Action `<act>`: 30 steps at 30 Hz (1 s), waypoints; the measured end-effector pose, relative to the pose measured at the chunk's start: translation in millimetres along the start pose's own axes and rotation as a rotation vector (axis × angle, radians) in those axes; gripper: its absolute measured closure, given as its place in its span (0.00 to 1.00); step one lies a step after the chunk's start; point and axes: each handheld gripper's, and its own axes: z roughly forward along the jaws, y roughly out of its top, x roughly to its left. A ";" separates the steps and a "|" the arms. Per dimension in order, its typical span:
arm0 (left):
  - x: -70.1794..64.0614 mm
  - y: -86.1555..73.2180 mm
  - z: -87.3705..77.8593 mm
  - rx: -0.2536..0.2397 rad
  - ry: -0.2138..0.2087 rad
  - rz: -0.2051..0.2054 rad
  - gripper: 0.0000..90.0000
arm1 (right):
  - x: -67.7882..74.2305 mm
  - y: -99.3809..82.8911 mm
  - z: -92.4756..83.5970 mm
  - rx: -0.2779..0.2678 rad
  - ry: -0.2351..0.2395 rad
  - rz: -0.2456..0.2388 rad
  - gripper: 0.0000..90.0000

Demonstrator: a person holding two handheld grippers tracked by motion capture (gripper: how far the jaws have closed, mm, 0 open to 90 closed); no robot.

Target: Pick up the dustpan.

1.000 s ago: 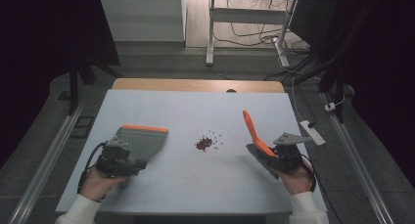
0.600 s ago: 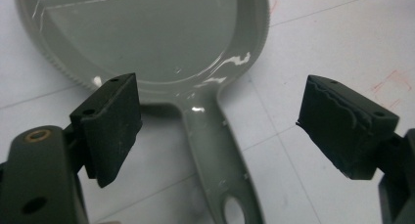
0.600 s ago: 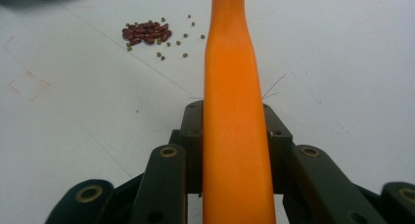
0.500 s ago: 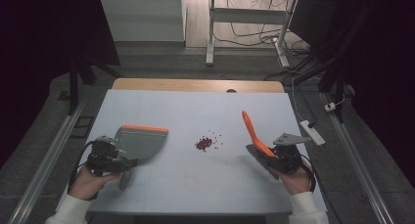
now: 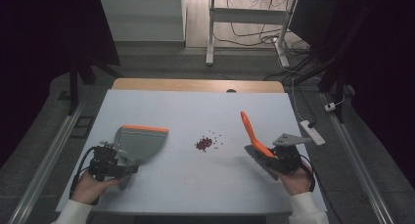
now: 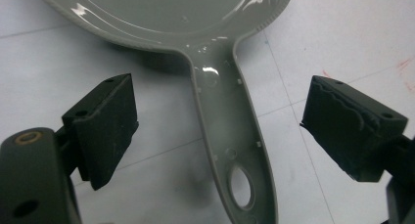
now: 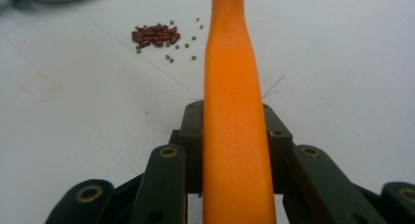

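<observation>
Here, dustpan handle [image 6: 234,136] between left tongs [image 6: 235,131] spread apart, right tongs [image 7: 234,131] clamped on brush [image 7: 234,111].

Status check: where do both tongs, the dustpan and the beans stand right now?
Left tongs just opened, astride dustpan handle, pads clear. Right tongs shut on orange brush. Beans piled mid-table between dustpan and brush; nothing in the way.

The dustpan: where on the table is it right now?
In the high view the grey dustpan lies flat on the table's left half, left of the spilled beans, with its handle pointing at the open left gripper, between the jaws but untouched.
</observation>
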 end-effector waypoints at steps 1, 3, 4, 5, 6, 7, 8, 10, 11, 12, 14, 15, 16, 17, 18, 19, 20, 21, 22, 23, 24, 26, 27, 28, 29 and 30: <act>-0.3 0.7 1.2 0.003 0.004 0.001 0.15 | -0.6 0.0 -0.4 -0.001 0.000 0.001 0.77; -1.3 2.4 4.4 0.003 0.016 -0.003 0.16 | -0.7 -0.4 -0.6 -0.004 0.000 0.007 0.77; -1.4 2.8 5.2 0.004 0.018 -0.003 0.16 | -0.7 -0.4 -0.6 -0.004 0.000 0.007 0.77; -1.3 3.0 6.7 0.005 0.020 -0.004 0.16 | -0.5 -0.4 -0.6 -0.004 0.000 0.005 0.77; -0.7 3.0 8.1 0.005 0.019 -0.007 0.16 | 0.0 0.1 -0.4 -0.005 0.001 -0.004 0.77; 0.0 2.8 9.1 0.007 0.019 -0.011 0.17 | 0.2 0.2 -0.2 -0.005 0.001 -0.005 0.77; 1.5 2.5 11.0 0.009 0.019 -0.016 0.17 | 0.2 0.2 -0.2 -0.005 0.001 -0.005 0.77; 3.8 1.7 14.0 0.012 0.022 -0.025 0.17 | 0.5 0.2 0.4 -0.003 0.001 -0.004 0.77; 5.2 1.2 16.1 0.013 0.022 -0.028 0.18 | 0.6 0.1 0.7 -0.001 0.000 -0.005 0.77; 5.8 1.1 17.2 0.015 0.020 -0.030 0.19 | 0.4 -0.3 1.2 0.002 -0.001 -0.005 0.77; 6.3 1.1 19.6 0.019 0.014 -0.030 0.20 | 0.2 -0.5 1.4 0.003 -0.002 -0.003 0.77; 6.5 1.3 20.8 0.015 0.013 -0.032 0.20 | 0.1 -0.6 1.5 0.002 -0.002 0.000 0.77; 6.9 1.5 21.5 0.012 0.013 -0.034 0.21 | -0.3 -0.7 1.7 0.003 -0.002 0.000 0.77; 7.3 1.6 22.1 0.009 0.013 -0.037 0.23 | -0.5 -0.9 2.1 0.005 -0.002 0.001 0.77; 8.3 1.8 23.0 0.004 0.009 -0.044 0.24 | -0.6 -1.0 2.2 0.006 -0.002 0.001 0.77; 8.3 1.8 23.0 0.004 0.009 -0.044 0.25 | -0.7 -1.1 2.4 0.006 -0.002 0.001 0.77; 8.7 1.9 23.5 0.001 0.006 -0.048 0.25 | -0.7 -1.2 2.7 0.007 -0.002 0.003 0.77; 9.2 2.1 24.1 0.002 0.002 -0.051 0.26 | -0.8 -1.4 2.9 0.007 -0.002 0.004 0.77; 9.3 2.3 24.5 0.002 -0.001 -0.052 0.26 | -0.8 -1.4 2.9 0.007 -0.002 0.004 0.77; 9.5 2.5 25.0 0.002 -0.003 -0.054 0.27 | -0.9 -1.5 3.4 0.008 -0.003 0.003 0.77; 9.6 2.7 25.2 0.001 -0.002 -0.057 0.27 | -0.9 -1.5 3.4 0.008 -0.003 0.003 0.77; 10.4 3.0 25.7 -0.005 -0.004 -0.063 0.31 | -1.1 -1.7 3.6 0.010 -0.004 0.001 0.77; 10.6 3.1 25.9 -0.006 -0.005 -0.065 0.32 | -1.1 -1.7 3.6 0.009 -0.004 0.003 0.77; 10.8 3.2 26.4 -0.009 -0.007 -0.068 0.33 | -1.3 -1.7 3.6 0.010 -0.005 0.002 0.77; 11.1 3.5 26.7 -0.007 -0.010 -0.068 0.33 | -1.3 -1.7 3.6 0.010 -0.005 0.002 0.77; 11.3 3.6 27.2 -0.007 -0.013 -0.070 0.34 | -1.2 -1.6 3.7 0.009 -0.005 0.004 0.77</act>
